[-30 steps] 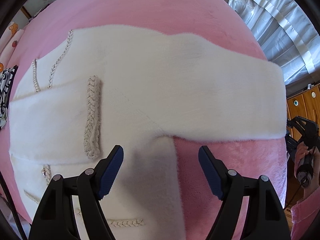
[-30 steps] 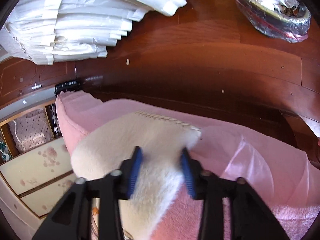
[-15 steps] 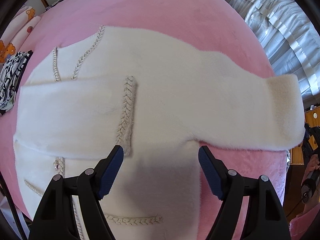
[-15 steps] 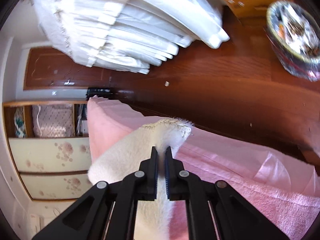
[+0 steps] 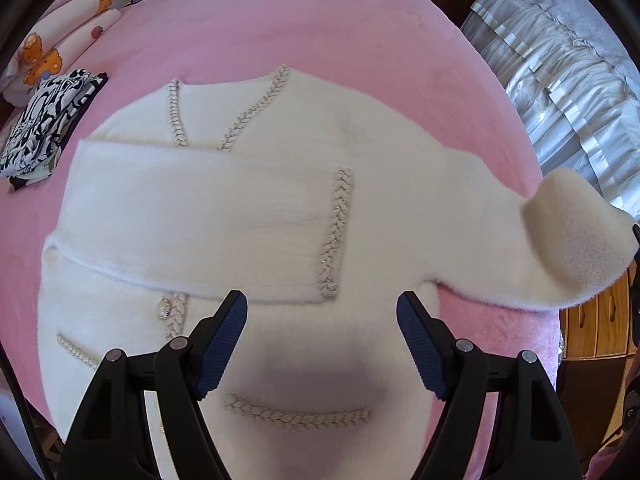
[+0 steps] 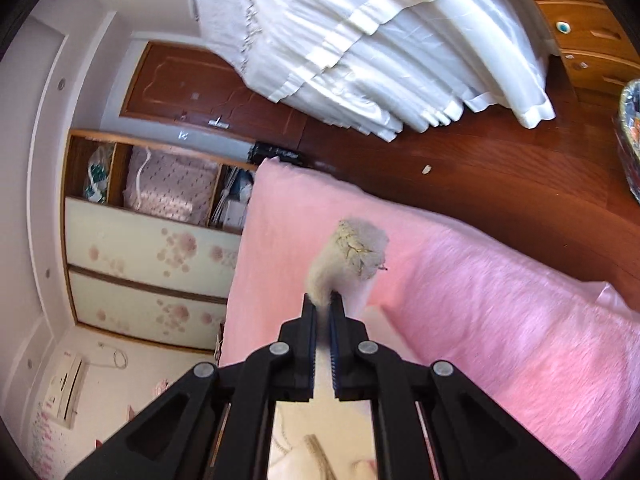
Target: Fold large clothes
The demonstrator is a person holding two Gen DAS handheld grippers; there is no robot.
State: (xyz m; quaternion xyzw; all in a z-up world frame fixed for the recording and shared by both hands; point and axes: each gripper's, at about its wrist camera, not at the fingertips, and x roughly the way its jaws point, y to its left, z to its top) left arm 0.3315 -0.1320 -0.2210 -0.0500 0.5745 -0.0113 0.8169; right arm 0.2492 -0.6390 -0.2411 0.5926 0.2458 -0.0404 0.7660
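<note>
A white fluffy cardigan (image 5: pixel 240 216) with braided trim lies flat on the pink bed (image 5: pixel 280 24). Its left sleeve is folded across the chest. Its right sleeve (image 5: pixel 576 240) stretches to the right and its cuff end is lifted off the bed. My left gripper (image 5: pixel 322 312) is open and empty, hovering above the cardigan's lower body. My right gripper (image 6: pixel 322 308) is shut on the right sleeve's cuff (image 6: pixel 356 252), which sticks out beyond the fingertips above the pink bed (image 6: pixel 500 300).
A folded black-and-white patterned garment (image 5: pixel 44 124) and a cartoon-print pillow (image 5: pixel 60 44) lie at the bed's left edge. White pleated curtains (image 5: pixel 560 64) hang to the right. A wooden floor (image 6: pixel 500 176), a wardrobe (image 6: pixel 148 240) and wooden drawers (image 6: pixel 588 32) surround the bed.
My right gripper closed on the sleeve cuff and lifted it off the bed. My left gripper pulled back, so more of the cardigan shows.
</note>
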